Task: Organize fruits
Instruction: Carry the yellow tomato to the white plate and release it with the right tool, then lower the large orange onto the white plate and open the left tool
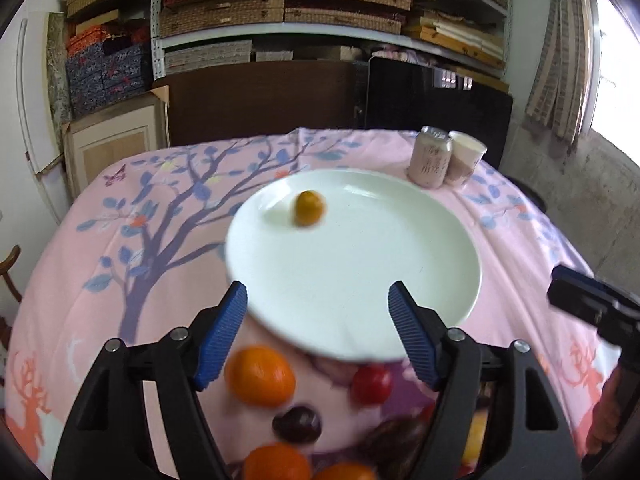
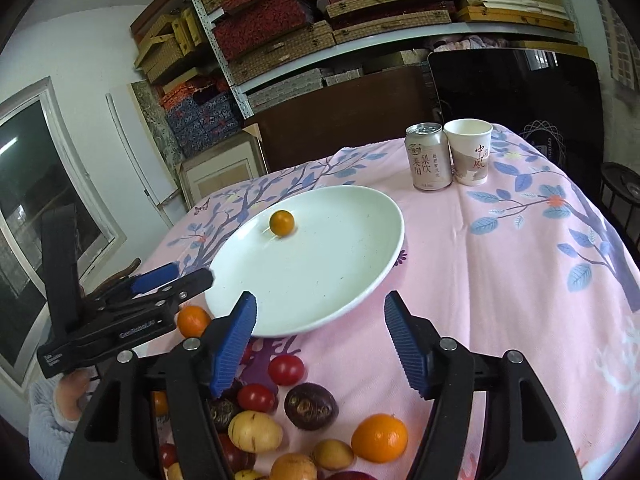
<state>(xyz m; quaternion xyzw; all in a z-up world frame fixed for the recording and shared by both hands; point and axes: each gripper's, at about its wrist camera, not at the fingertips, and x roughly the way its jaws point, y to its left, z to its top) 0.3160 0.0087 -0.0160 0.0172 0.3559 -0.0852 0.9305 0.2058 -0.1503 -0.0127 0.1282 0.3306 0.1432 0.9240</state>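
We have one small round orange fruit (image 2: 281, 222) on the white round plate (image 2: 360, 256); both left gripper (image 1: 318, 304) and right gripper (image 2: 320, 316) stand open, empty. Next, we judge, is picking a red tomato (image 2: 285, 369) from the pile.

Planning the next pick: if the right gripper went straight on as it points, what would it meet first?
Probably the near rim of the white plate, or the pink tablecloth beside it; depth is unclear.
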